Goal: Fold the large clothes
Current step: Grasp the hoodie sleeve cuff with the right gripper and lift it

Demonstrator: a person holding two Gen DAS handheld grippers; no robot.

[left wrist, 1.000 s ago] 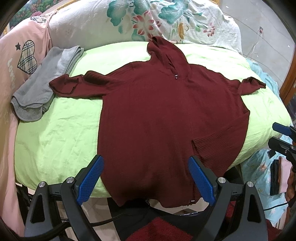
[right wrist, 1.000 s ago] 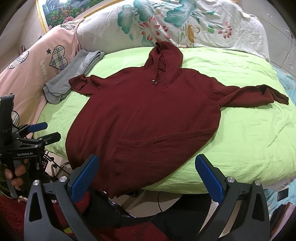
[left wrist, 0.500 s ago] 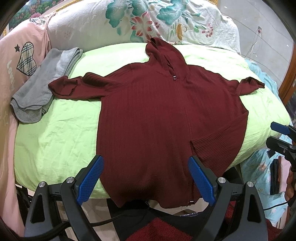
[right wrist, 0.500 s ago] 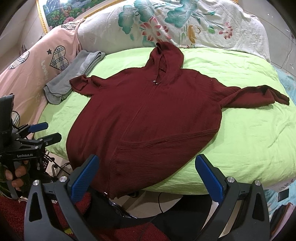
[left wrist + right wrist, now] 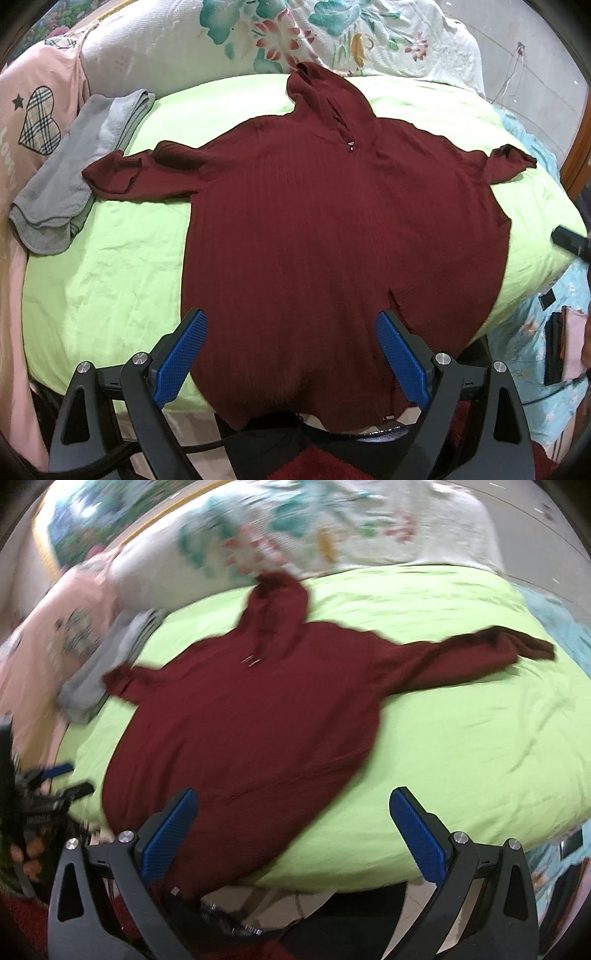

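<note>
A dark red hooded sweater (image 5: 332, 229) lies spread flat on a lime green sheet (image 5: 110, 266), hood at the far side, both sleeves out to the sides, hem hanging over the near edge. It also shows, blurred, in the right wrist view (image 5: 258, 709). My left gripper (image 5: 291, 350) is open and empty, just above the hem. My right gripper (image 5: 295, 830) is open and empty, over the sweater's lower right side and the sheet (image 5: 461, 738). The left gripper also shows at the left edge of the right wrist view (image 5: 55, 782).
A folded grey garment (image 5: 74, 177) lies at the sheet's left edge, touching the left sleeve. A pink cloth with a plaid heart (image 5: 33, 122) is further left. A floral cover (image 5: 295, 33) lies behind the hood. A light blue floral cloth (image 5: 535, 350) hangs at the right.
My right gripper has swung to the right and forward; its view is now motion blurred. My left gripper has moved slightly closer to the hem. The sweater has not moved.
</note>
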